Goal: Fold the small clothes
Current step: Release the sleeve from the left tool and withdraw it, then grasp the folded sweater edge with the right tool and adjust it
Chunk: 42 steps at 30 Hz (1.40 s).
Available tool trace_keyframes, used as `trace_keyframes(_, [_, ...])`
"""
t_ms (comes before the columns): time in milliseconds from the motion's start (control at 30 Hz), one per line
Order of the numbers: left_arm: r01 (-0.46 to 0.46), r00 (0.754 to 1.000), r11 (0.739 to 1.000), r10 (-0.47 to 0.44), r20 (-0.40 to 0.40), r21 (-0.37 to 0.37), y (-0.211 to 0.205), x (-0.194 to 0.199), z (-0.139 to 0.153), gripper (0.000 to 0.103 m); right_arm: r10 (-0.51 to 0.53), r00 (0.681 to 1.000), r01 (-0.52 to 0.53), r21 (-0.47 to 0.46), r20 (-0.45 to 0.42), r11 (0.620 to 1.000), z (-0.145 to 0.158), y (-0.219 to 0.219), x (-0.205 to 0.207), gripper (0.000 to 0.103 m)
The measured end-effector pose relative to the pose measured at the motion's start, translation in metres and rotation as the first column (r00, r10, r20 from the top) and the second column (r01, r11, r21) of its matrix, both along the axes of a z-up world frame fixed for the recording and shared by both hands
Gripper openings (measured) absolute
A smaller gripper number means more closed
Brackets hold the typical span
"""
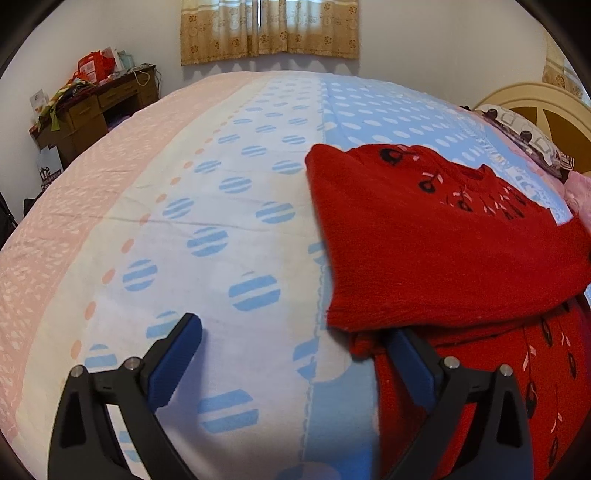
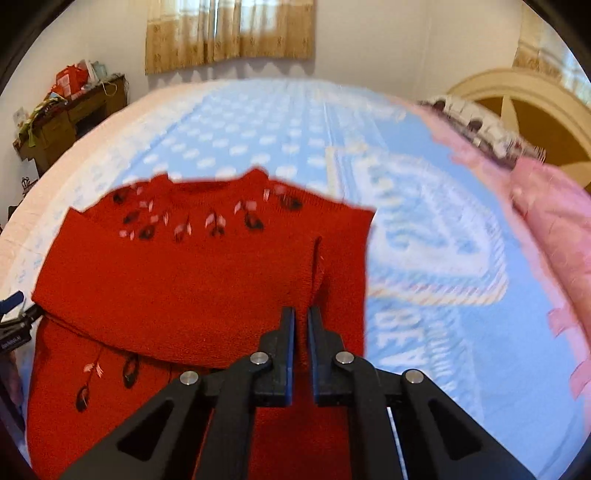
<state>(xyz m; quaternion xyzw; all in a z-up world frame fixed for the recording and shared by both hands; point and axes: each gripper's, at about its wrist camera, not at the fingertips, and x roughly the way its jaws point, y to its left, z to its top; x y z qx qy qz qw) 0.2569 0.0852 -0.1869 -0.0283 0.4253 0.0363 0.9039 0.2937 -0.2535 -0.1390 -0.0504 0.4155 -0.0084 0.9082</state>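
Red sweater (image 2: 192, 266) lies on the bed (image 1: 229, 122), which fills nearly the whole of both views under a sheet banded pink, cream and pale blue with striped blue dots. From 9 to 12 o'clock in the left wrist view the sheet is bare out to its far and left edges, giving wide open room there; the sweater sits from about 1 to 5 o'clock, its upper part folded down over the lower part so that a straight folded edge runs across the knit, with the neckline and dark leaf-like motifs toward the far side. In the right wrist view the garment's right edge stops at about the middle of the picture, and beyond it, from 1 to 4 o'clock, the blue sheet carries a large printed emblem with lettering too blurred to read. A cream headboard (image 1: 546, 107) and a patterned pillow (image 1: 524, 136) bound the bed at 2 o'clock. A wooden desk (image 1: 96, 107) piled with red packages stands at 10 o'clock against the wall, and curtains (image 1: 269, 29) hang at 12. The left hand-held gripper (image 1: 291, 363) has its jaws spread wide apart over bare sheet, its right finger (image 1: 410, 369) touching the sweater's folded edge. The right hand-held gripper (image 2: 302, 332) has its jaws drawn together on a raised ridge of the red knit.
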Motion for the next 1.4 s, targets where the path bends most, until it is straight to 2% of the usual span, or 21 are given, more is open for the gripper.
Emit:
trace_keyframes(100, [0.000,1.000,1.000,0.000,-0.005,-0.003,0.000,0.000,0.000,0.103,-0.019,0.999,0.021,-0.048,0.050,0.999,0.013,-0.003,0.002,0.006])
trace_keyframes(233, [0.001,1.000,1.000,-0.001,-0.007,-0.004,0.000,0.001,-0.001,0.103,-0.061,0.997,0.064,-0.052,0.047,0.997,0.012,-0.018,0.010,0.006])
trace_keyframes(367, [0.003,1.000,1.000,-0.003,-0.006,0.000,0.000,0.001,-0.001,0.103,-0.104,0.995,0.104,-0.054,0.005,0.993,-0.008,-0.032,0.017,0.005])
trace_keyframes(433, [0.002,1.000,1.000,-0.002,-0.005,0.005,0.000,0.002,0.000,0.103,-0.104,0.994,0.103,-0.017,-0.035,0.995,-0.021,-0.039,0.020,0.005])
trace_keyframes(600, [0.004,1.000,1.000,-0.004,0.002,0.027,-0.004,0.001,0.000,0.103,-0.112,0.991,0.109,-0.050,-0.068,0.993,-0.040,-0.044,0.021,0.006])
trace_keyframes(867, [0.009,1.000,0.998,-0.010,0.011,0.062,-0.009,0.001,0.002,0.103,-0.113,0.990,0.105,-0.090,-0.085,0.990,-0.040,-0.042,0.022,0.006])
trace_keyframes(967, [0.009,1.000,0.998,-0.010,0.012,0.067,-0.009,0.000,0.002,0.103,-0.116,0.990,0.112,-0.059,-0.076,0.992,-0.034,-0.044,0.019,0.007])
trace_keyframes(1133, [0.014,1.000,0.996,-0.015,0.016,0.089,-0.013,-0.001,0.004,0.103,-0.133,0.991,0.133,-0.078,0.011,0.988,-0.012,-0.039,0.010,0.008])
trace_keyframes(1167, [0.014,1.000,0.996,-0.016,0.015,0.091,-0.014,-0.001,0.005,0.103,-0.128,0.992,0.129,-0.079,0.018,0.989,-0.009,-0.035,0.010,0.009])
trace_keyframes(1233, [0.013,1.000,0.996,-0.015,0.013,0.092,-0.013,-0.002,0.007,0.103,-0.104,0.994,0.106,-0.083,0.023,0.991,-0.005,-0.025,0.011,0.028])
trace_keyframes(1267, [0.015,1.000,0.996,-0.016,0.014,0.091,-0.013,-0.003,0.009,0.103,-0.086,0.996,0.088,-0.080,0.021,0.993,-0.005,-0.020,0.011,0.049])
trace_keyframes(1300, [0.017,1.000,0.996,-0.018,0.014,0.089,-0.013,-0.005,0.011,0.103,-0.057,0.998,0.059,-0.073,0.022,0.996,-0.005,-0.012,0.011,0.057])
trace_keyframes(1400, [0.026,0.998,0.997,-0.030,0.054,0.076,-0.012,-0.021,0.026,0.103,0.028,0.999,-0.026,-0.069,0.018,0.997,-0.009,0.010,0.011,0.057])
